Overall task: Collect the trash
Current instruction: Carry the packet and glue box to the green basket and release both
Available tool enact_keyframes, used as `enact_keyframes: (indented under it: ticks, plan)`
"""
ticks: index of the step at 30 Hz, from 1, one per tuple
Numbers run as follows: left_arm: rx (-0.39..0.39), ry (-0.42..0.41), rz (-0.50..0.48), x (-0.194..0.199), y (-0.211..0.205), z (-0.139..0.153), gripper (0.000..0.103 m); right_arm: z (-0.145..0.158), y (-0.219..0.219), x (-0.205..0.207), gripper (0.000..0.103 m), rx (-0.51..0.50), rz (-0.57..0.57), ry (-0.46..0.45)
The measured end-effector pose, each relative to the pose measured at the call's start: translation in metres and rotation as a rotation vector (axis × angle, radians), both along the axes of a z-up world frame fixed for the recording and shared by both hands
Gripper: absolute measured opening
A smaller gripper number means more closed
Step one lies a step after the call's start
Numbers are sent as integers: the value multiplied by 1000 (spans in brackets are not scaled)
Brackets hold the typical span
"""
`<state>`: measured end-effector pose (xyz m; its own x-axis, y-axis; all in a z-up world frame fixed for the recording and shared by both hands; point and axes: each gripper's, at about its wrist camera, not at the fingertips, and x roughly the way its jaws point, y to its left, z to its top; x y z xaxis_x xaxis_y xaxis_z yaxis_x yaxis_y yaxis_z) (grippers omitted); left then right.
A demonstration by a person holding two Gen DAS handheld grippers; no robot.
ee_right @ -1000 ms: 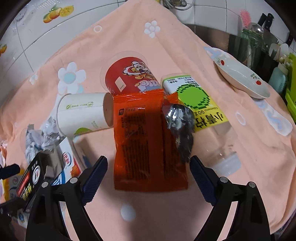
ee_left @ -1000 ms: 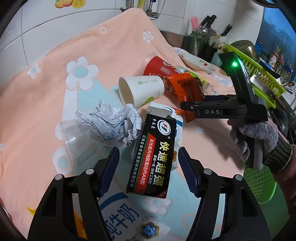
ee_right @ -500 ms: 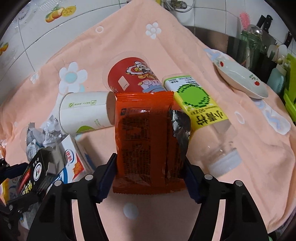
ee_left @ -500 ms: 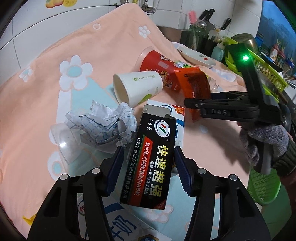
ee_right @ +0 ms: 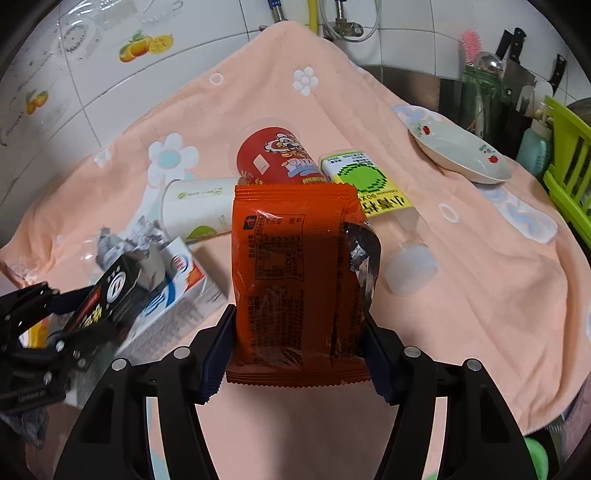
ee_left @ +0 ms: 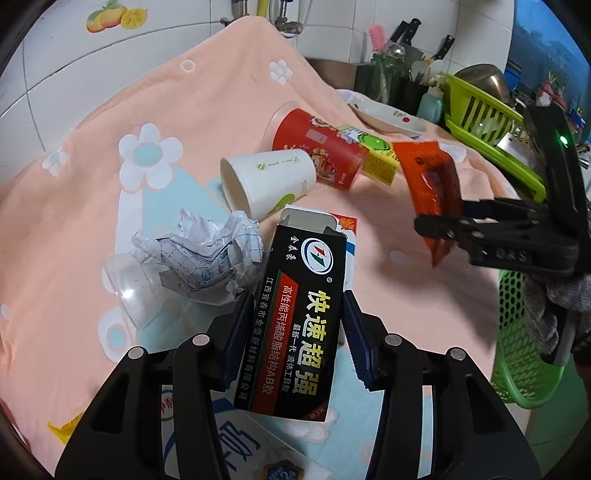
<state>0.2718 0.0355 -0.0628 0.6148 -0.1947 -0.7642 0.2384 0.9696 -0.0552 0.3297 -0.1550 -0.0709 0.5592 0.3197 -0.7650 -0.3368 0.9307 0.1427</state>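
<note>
It was a home kitchen: white wall tiles [ee_right: 110,85] with fruit stickers [ee_right: 146,46] at upper left, taps [ee_right: 343,22] at top centre, knives [ee_right: 511,38], a green dish rack [ee_left: 491,125] and a plate [ee_right: 458,155] at right.

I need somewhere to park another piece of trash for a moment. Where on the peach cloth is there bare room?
Bare cloth lies between the clear bottle and the white dish, and along the near edge below the orange wrapper. Around the paper cup, crumpled paper and black box it is crowded.
</note>
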Motion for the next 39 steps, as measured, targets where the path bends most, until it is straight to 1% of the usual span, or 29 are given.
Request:
enact_keyframes:
  ticks: [4,8,14,20,26,27,34,39]
  plan:
    - [-28,-16,8,-11,0,9,48,7,-11,-25,61,10,6,-8]
    - [-54,-44,-8,-26,-7,22,48,14,-25,-52,61,29,8,-21]
    - [-86,-75,-56,-52,-29,37,48,20,-53,-97,61,41,-15,-29]
    - [-106,-98,-124,-75,-59,47,48,16,-88,-138,62,28,-72,-29]
    - [-119,-94,-190,-88,-92,47,48,3,-132,-167,64,-7,-153,-14]
    - [-121,-91,-202,-90,-98,47,48,1,-140,-170,65,-9,-168,-8]
    - [-134,-66,-265,-98,-134,39,48,-11,-179,-189,69,-1,-245,14]
    - [-135,-46,-302,-102,-155,33,48,-12,-196,-203,78,15,-275,6]
